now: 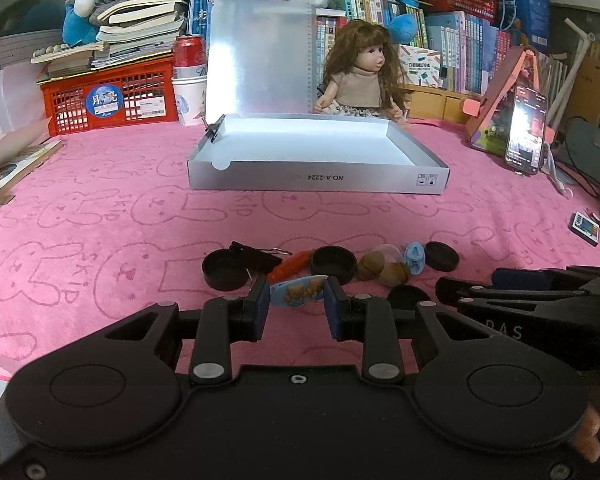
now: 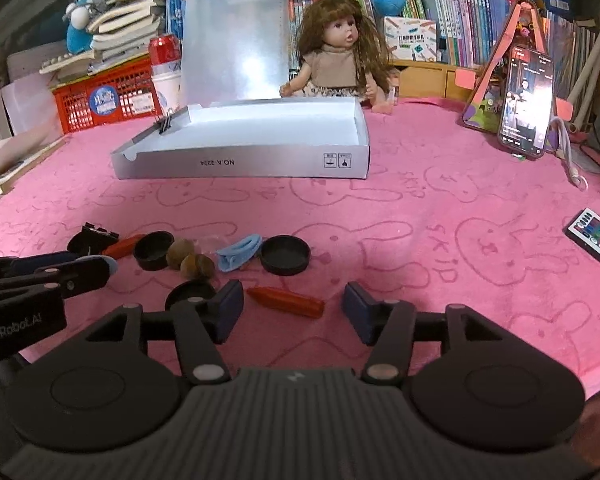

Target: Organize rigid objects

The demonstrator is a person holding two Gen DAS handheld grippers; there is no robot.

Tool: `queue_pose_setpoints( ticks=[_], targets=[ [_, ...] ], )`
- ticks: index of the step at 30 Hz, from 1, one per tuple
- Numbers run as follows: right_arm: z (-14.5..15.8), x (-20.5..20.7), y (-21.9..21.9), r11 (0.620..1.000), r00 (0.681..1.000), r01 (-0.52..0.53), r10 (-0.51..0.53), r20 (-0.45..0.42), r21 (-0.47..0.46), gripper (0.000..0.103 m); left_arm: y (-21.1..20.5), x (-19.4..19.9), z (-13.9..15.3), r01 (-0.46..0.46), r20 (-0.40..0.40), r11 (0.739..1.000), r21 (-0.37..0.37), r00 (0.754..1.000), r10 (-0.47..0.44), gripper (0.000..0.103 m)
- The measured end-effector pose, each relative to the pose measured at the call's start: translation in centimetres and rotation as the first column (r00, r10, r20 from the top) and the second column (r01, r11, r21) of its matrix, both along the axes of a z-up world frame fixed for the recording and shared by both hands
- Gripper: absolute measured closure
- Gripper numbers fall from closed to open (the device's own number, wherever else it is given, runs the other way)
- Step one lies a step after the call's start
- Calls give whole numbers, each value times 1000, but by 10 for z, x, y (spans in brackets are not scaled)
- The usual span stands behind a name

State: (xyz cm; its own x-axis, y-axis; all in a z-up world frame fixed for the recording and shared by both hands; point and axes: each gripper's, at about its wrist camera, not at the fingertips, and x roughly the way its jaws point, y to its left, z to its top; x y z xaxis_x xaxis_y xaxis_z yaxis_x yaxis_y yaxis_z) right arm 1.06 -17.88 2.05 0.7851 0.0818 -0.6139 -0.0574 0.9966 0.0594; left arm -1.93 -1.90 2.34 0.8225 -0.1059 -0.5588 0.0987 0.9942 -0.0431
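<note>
red crayon [image 2: 286, 302] between open right gripper [image 2: 292, 304] pads

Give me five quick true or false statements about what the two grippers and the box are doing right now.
1. The left gripper grips a blue bear clip. True.
2. The right gripper is clamped on the red crayon. False: its jaws stand open, the crayon lying on the pink cloth between them.
3. The grey box is open. True.
4. The doll lies inside the box. False: it sits behind it.
5. The phone has a dark screen. False: it is lit.
</note>
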Motion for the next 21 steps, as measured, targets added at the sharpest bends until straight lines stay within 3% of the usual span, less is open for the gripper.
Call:
queue_pose_setpoints(
  ticks=[5, 10, 15, 16, 20, 21],
  targets=[
    [3, 2, 5, 1000, 999, 23, -23, -32, -13, 34, 1, 0, 1, 10, 6, 1000, -9, 1000, -10, 75],
    [-2, -1, 18, 997, 999, 43, -43, -1, -72, 58, 4, -2, 2, 11, 15, 1000, -12, 1000, -11, 75],
    [1, 2, 16, 997, 1000, 20, -20, 2, -76, 67, 11, 2, 4, -1, 16, 1000, -19, 1000, 1, 75],
    [2, 3, 14, 997, 1000, 17, -17, 1, -75, 77, 12, 3, 5, -3, 17, 1000, -20, 1000, 3, 75],
    [8, 9, 5, 998, 1000, 5, -6, -7, -61, 79, 14, 6, 8, -4, 22, 1000, -20, 1000, 5, 75],
    [8, 10, 3, 998, 1000, -5, 4, -10, -56, 70, 14, 7, 9, -4, 25, 1000, -19, 1000, 5, 75]
  ],
)
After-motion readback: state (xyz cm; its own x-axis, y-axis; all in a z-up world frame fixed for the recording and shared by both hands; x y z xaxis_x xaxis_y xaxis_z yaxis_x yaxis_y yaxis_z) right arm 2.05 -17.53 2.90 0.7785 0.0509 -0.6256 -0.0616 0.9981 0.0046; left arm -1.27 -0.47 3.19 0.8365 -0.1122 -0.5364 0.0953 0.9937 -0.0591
